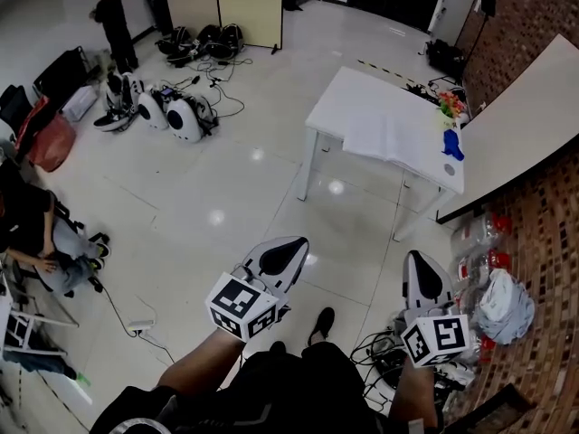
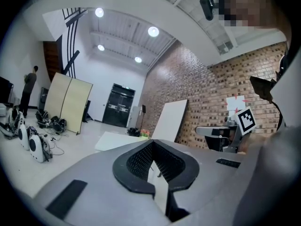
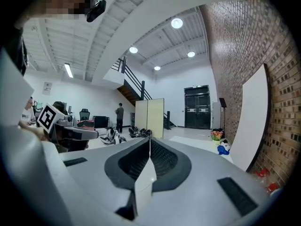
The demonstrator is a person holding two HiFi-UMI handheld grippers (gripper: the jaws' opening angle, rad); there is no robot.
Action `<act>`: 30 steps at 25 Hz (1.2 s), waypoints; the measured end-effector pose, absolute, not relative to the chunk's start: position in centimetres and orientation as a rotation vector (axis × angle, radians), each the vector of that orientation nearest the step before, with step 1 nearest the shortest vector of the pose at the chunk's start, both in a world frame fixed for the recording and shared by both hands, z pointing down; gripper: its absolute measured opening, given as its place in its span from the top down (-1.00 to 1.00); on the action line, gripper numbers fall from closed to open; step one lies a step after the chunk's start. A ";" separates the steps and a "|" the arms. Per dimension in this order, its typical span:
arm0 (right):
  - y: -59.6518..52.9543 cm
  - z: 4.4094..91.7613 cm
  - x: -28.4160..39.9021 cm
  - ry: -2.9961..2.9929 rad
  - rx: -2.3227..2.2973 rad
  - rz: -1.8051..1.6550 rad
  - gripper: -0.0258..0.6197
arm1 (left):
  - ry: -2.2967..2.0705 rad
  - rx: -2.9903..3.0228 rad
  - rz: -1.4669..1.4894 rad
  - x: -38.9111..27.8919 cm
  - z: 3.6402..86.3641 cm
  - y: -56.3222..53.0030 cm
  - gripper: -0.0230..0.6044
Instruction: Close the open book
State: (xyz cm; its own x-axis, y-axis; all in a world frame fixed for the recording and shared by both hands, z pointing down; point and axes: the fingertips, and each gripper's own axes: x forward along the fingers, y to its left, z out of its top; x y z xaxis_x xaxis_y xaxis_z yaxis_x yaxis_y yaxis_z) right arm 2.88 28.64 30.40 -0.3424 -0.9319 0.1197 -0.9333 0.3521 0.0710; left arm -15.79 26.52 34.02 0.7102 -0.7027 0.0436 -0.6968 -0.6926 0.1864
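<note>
The left hand-held gripper [image 1: 291, 245] and right hand-held gripper [image 1: 418, 260] hover closed and empty over the floor [image 1: 226, 179], well apart from the desk [image 1: 336, 107]. The open book [image 1: 393, 134] lies along its near edge.

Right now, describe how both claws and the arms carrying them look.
The left claw and the right claw each have a smooth light-grey shell around black, textured, teardrop-shaped pads. Each carries a white cube printed with black square markers: the left cube and the right cube. The forearms show no sleeves, and the person's top is dark.
</note>
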 end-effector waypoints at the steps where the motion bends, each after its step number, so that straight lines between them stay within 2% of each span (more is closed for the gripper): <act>1: 27.5 30.5 3.3 -2.477 1.713 0.016 0.91 | -1.135 2.729 -0.043 -15.4 34.0 25.5 0.93; 20: 7.5 29.8 12.8 -2.574 1.589 -0.048 0.91 | -1.313 2.678 0.029 -6.3 32.8 6.5 0.93; 30: -0.7 31.4 12.4 -2.556 1.572 -0.029 0.91 | -1.303 2.687 0.063 -6.0 33.9 -2.6 0.92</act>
